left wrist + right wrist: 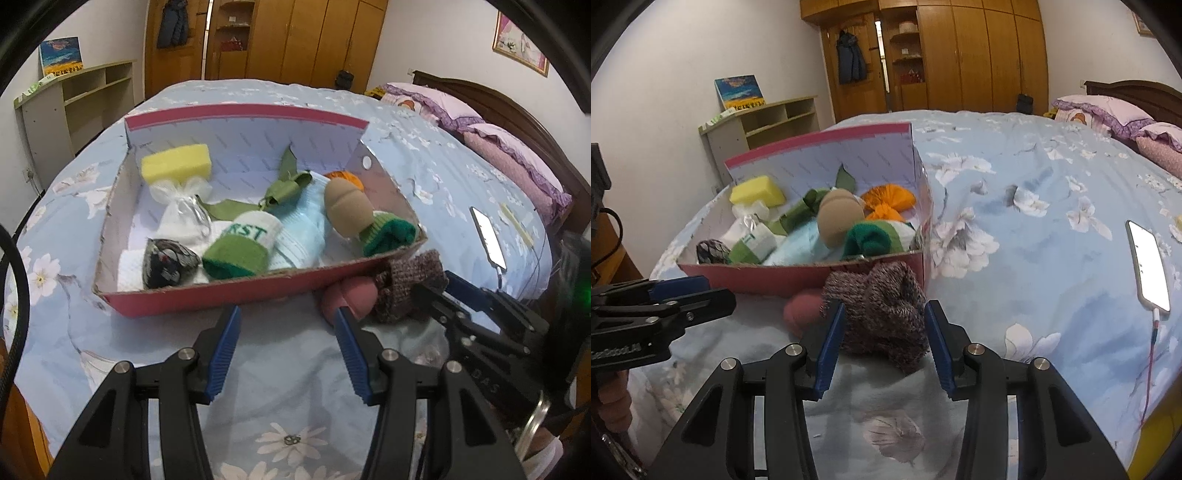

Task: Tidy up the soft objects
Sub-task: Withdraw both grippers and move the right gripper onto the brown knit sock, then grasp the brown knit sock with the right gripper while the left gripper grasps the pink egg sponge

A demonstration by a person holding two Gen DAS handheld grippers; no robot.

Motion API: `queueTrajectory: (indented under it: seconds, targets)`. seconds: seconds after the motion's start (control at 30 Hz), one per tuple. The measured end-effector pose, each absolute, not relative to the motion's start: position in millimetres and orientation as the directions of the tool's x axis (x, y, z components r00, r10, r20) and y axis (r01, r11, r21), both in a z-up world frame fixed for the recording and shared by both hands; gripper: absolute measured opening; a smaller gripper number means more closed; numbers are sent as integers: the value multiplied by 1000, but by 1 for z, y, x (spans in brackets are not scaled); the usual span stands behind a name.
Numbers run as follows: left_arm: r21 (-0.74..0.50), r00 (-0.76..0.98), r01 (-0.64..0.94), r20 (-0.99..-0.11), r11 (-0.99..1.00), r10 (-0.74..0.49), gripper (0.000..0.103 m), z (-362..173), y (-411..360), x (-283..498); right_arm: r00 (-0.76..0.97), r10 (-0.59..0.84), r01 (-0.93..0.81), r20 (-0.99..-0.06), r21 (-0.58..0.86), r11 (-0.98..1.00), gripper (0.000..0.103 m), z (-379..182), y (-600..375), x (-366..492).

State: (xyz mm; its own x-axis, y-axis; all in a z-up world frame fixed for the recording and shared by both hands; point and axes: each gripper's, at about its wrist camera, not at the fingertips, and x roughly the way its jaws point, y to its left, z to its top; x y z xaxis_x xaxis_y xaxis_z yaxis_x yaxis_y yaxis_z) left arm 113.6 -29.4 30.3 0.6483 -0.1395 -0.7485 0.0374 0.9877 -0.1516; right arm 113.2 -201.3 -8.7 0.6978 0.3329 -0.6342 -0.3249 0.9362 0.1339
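A red cardboard box [236, 295] [750, 275] lies on the bed. It holds a yellow sponge [177, 162], a white pouch [184, 214], a dark mesh pouch [168, 267], green-and-white socks [242, 247], a tan foam piece [345, 206], green ribbon and an orange cloth [888, 199]. A brown knitted sock [882, 314] [406, 288] and a pink foam piece [803, 310] [349, 295] lie on the bed at the box's near right corner. My right gripper [884, 343] is open, its jaws on either side of the knitted sock. My left gripper [288, 347] is open and empty before the box.
A lit phone [1148, 266] on a cable lies on the bed to the right. Pillows [1108, 110] and the headboard are at the far right. A shelf unit [761, 125] and a wardrobe [960, 55] stand beyond the bed.
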Motion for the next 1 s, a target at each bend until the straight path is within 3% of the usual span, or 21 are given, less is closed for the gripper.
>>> queueTrajectory:
  seconds: [0.2,0.33,0.43,0.73,1.0]
  targets:
    - [-172,623,52,-765,984,-167,56,21,-38,117,695,354,-324,-626,167,931,42,-16,-203,119]
    - [-172,613,66,-770,983,-176,56,17,-45,118,694,383,-349,-609,181,920,13,-17,-203,114]
    - [-169,610,77,-772,983,-180,56,15,-50,119,710,384,-356,-590,170,919,7,-13,-204,108]
    - [-158,618,93,-765,983,-181,56,11,-62,128,756,390,-353,-526,175,919,5,-1,-215,93]
    - [-125,616,103,-771,987,-162,56,2,-82,147,753,400,-339,-523,214,916,5,-5,-226,94]
